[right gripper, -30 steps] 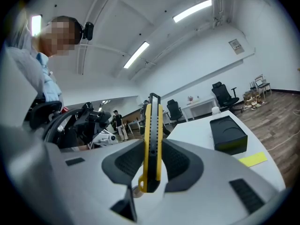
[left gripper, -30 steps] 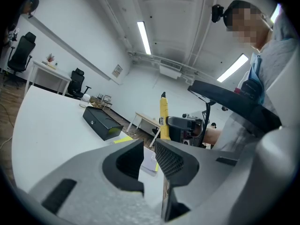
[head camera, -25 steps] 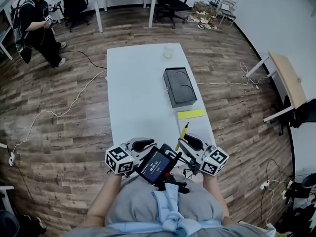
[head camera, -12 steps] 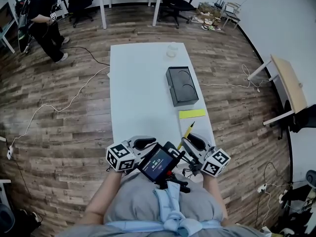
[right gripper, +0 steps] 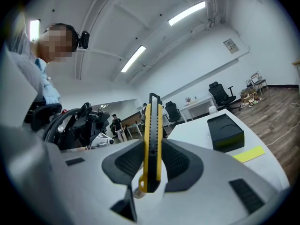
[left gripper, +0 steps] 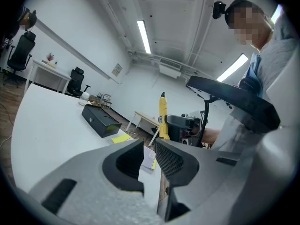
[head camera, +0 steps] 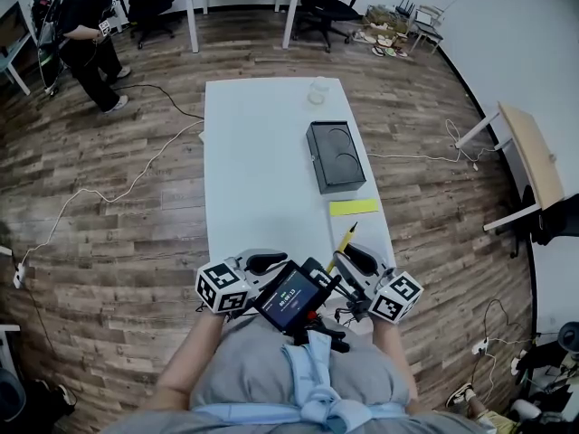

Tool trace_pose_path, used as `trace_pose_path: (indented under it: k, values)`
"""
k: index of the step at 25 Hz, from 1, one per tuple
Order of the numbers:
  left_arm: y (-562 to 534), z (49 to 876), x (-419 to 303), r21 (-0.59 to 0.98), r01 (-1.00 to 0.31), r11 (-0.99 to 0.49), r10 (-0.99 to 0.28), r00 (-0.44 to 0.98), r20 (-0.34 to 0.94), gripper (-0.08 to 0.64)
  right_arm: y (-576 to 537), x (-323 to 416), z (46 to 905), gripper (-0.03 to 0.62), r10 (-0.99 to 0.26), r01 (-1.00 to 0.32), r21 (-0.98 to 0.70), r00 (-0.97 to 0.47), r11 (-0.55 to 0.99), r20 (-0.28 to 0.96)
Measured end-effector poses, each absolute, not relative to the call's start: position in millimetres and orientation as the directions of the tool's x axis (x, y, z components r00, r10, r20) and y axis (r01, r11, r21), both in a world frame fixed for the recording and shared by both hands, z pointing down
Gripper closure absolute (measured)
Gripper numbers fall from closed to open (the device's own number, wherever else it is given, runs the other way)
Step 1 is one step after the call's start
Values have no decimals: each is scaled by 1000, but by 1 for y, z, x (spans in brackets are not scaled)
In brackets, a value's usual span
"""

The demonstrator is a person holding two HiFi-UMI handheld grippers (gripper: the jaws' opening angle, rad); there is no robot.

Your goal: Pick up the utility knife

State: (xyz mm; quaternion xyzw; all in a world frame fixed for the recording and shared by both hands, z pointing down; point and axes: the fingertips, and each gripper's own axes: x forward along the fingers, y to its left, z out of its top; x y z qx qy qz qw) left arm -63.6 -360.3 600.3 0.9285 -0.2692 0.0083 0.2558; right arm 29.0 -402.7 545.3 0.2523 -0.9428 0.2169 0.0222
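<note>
Two grippers nearest, at the near end of the white surface (head camera: 258, 170): left gripper (left gripper: 149, 156) with jaws parted on nothing, right gripper (right gripper: 152, 165) with jaws clamped on the yellow utility knife (right gripper: 153, 135), upright between them; farther along, a yellow sheet (head camera: 353, 207), then a black box (head camera: 336, 156).

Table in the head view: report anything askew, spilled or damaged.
Nothing stands out. The table holds a black box and a yellow sheet, both lying flat, with no spill. The knife is off the table, clamped upright in the right claw.
</note>
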Motion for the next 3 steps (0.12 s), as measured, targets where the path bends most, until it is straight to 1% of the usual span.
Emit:
trace_pose_path:
  k: [3]
  values:
    - [-359,600,-63,470,-505,-724,-495,855,154,499,-402,30,545,466,-466,-485,-401,-872,777,149]
